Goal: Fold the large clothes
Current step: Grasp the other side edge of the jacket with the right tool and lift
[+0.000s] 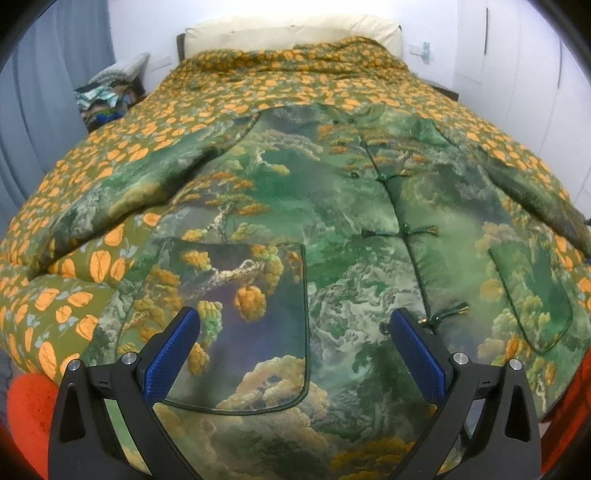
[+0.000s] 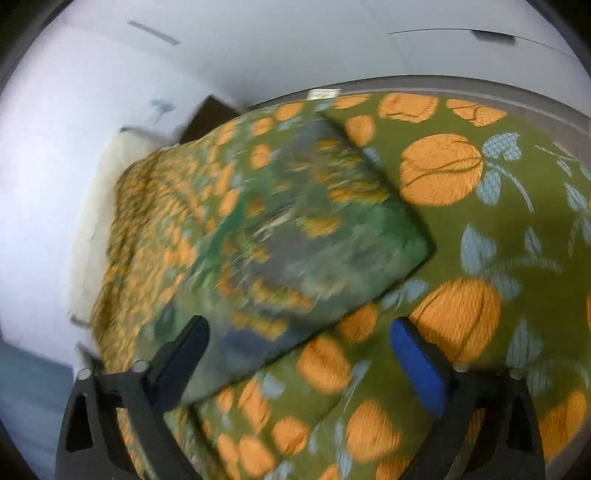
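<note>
My left gripper [image 1: 293, 332] has its blue-padded jaws apart, gripping nothing, and hovers over the lower front of the green padded jacket with a landscape print and knot buttons [image 1: 332, 221]. My right gripper [image 2: 299, 347] also has its jaws apart and empty; the view is motion-blurred, and it frames the end of the jacket's sleeve [image 2: 295, 236], the cuff lying just ahead of the jaws.

The jacket lies front-up on the olive bedspread with orange pumpkin motifs [image 1: 110, 147], flattened so that, I judge, the sleeves can be folded inward first. Its long axis runs along the bed: collar toward the cream pillow [image 1: 291, 31] at the headboard, hem toward me. The button placket [image 1: 402, 221] marks that axis. Both sleeves extend sideways and slightly down from the shoulders. The patch pocket [image 1: 236, 317] sits directly between the left jaws. My right gripper is placed, in my judgement, to take the cuff.
</note>
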The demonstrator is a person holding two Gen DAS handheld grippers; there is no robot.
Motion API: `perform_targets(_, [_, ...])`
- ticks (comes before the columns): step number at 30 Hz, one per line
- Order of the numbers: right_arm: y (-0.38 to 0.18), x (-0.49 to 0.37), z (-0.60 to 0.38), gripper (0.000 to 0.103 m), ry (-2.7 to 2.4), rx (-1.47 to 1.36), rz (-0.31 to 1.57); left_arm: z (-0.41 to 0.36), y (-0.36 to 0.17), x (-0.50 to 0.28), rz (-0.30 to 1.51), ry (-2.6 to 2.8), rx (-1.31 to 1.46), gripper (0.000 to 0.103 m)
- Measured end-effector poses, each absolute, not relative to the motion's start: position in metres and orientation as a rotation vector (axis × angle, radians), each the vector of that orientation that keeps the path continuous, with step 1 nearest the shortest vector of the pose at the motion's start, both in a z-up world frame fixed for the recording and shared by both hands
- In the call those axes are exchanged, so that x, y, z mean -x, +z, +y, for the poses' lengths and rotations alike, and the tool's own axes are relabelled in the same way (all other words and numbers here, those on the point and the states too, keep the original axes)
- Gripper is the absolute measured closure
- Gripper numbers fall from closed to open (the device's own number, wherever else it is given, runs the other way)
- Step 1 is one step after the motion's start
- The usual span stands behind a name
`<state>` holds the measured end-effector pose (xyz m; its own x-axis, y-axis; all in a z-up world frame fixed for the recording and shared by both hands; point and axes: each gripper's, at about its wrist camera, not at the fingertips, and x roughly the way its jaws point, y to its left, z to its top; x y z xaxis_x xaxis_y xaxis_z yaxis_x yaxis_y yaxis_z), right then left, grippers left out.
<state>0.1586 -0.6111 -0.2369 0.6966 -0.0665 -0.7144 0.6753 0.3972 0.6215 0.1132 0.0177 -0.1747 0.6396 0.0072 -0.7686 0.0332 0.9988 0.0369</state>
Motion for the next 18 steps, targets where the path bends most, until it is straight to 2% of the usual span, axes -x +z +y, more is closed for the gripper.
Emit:
perform_targets(1, [-0.242, -0.161, -0.616, 0.018, -0.535, -1.085, 0.66, 0.017, -0.176, -0.113, 0.881, -0.013, -0.054, 0.001])
perform_targets(2, [-0.249, -0.163, -0.623, 0.031, -0.565, -1.111, 0.639, 0.016, -0.177, -0.114, 0.885, -0.01, -0.062, 0.001])
perform_targets(3, [-0.253, -0.163, -0.626, 0.048, -0.589, -1.122, 0.623, 0.016, -0.178, -0.113, 0.888, -0.008, -0.067, 0.001])
perform_targets(5, [-0.254, -0.161, -0.63, 0.07, -0.642, -1.127, 0.593, 0.016, -0.18, -0.113, 0.893, 0.0, -0.079, 0.001])
perform_targets(6, [-0.25, -0.161, -0.63, 0.078, -0.654, -1.108, 0.586, 0.016, -0.18, -0.113, 0.893, 0.001, -0.079, 0.001])
perform_targets(9, [-0.199, -0.173, -0.61, 0.087, -0.632, -0.898, 0.581, 0.02, -0.177, -0.113, 0.883, -0.005, -0.059, 0.001])
perform_targets(14, [-0.058, -0.22, -0.52, 0.088, -0.375, -0.536, 0.485, 0.022, -0.173, -0.117, 0.886, -0.046, -0.002, 0.001])
perform_targets(18, [0.022, -0.27, -0.402, 0.088, -0.119, -0.293, 0.436, 0.023, -0.167, -0.118, 0.873, -0.061, 0.026, 0.001])
